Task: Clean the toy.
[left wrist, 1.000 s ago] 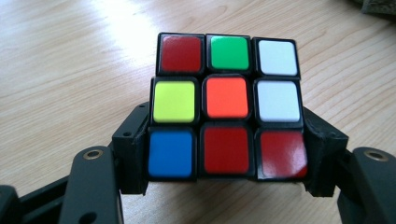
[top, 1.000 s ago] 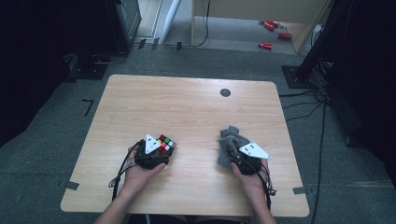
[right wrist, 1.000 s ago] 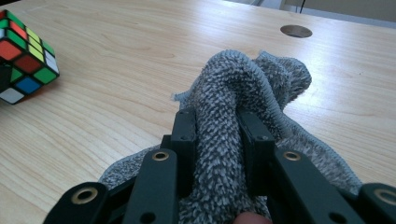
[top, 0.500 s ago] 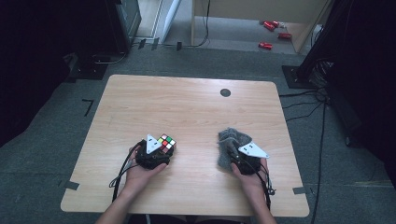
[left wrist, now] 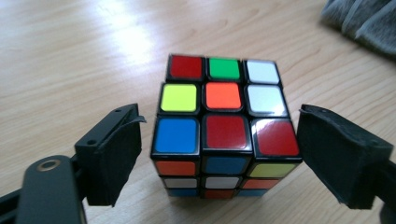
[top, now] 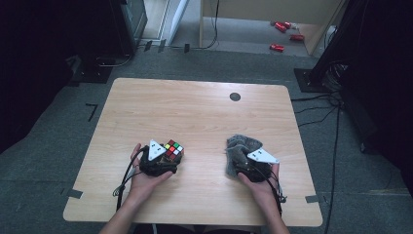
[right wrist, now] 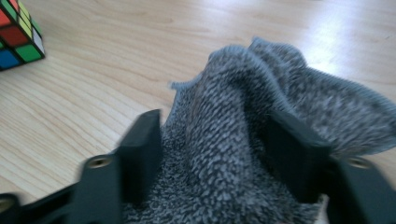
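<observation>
Left gripper (left wrist: pixel 219 154) fingers just opened wide, puzzle cube (left wrist: pixel 223 126) sitting between them on the counter (top: pixel 195 107), gaps either side. Right gripper (right wrist: pixel 212 154) fingers just opened too, bunched grey cloth (right wrist: pixel 261 116) between them, looks loose.

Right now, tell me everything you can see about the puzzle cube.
The puzzle cube is a scrambled three-by-three with a black frame and glossy stickers: red, green, white, yellow, orange and blue on top. It sits flat on the wooden table, near the front left. The left gripper has just opened; its jaws flank the cube with small gaps.
</observation>
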The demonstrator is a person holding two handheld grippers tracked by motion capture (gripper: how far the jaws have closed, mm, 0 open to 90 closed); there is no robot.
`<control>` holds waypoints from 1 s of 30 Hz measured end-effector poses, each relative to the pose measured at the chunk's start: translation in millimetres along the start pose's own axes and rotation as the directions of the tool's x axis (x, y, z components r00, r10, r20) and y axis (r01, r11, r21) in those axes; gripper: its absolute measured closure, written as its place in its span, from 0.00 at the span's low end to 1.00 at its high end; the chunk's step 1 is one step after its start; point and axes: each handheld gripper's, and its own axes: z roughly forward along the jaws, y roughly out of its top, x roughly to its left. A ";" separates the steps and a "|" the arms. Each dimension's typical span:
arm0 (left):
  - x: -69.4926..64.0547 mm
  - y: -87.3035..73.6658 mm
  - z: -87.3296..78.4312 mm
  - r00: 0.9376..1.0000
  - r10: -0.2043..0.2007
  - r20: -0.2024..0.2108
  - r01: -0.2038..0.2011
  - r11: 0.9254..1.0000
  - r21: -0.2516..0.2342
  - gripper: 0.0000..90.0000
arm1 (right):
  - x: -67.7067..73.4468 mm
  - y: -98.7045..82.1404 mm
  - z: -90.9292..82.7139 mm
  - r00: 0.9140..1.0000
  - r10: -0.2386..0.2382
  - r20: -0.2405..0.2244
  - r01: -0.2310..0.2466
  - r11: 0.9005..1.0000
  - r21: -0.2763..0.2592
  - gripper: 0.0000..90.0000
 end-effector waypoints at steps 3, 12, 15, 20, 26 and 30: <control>3.7 4.5 -9.0 1.000 -0.030 -0.006 0.030 1.000 0.001 0.15 | -1.3 7.1 -9.9 1.000 0.021 0.010 -0.021 0.999 -0.032 0.22; 3.0 7.0 -41.1 0.999 -0.030 -0.016 0.030 1.000 -0.009 0.13 | -20.4 28.4 -40.7 0.996 0.090 0.012 -0.088 0.991 -0.098 0.07; 8.8 3.9 -51.1 0.999 -0.037 -0.024 0.037 0.999 -0.022 0.13 | -28.9 25.2 -52.7 0.996 0.081 0.029 -0.078 0.994 -0.080 0.05; 21.5 -2.7 -66.5 0.998 -0.051 -0.041 0.050 0.998 -0.036 0.13 | -46.7 11.5 -73.4 0.993 0.103 0.059 -0.099 0.993 -0.067 0.03; 37.3 -15.1 -78.5 0.995 -0.088 -0.055 0.087 0.996 -0.017 0.13 | -65.4 -9.2 -94.8 0.989 0.107 0.102 -0.103 0.994 -0.040 0.01; 47.0 -25.2 -84.6 0.992 -0.098 -0.074 0.098 0.995 0.001 0.13 | -76.8 -20.8 -106.3 0.985 0.121 0.122 -0.119 0.993 -0.026 0.01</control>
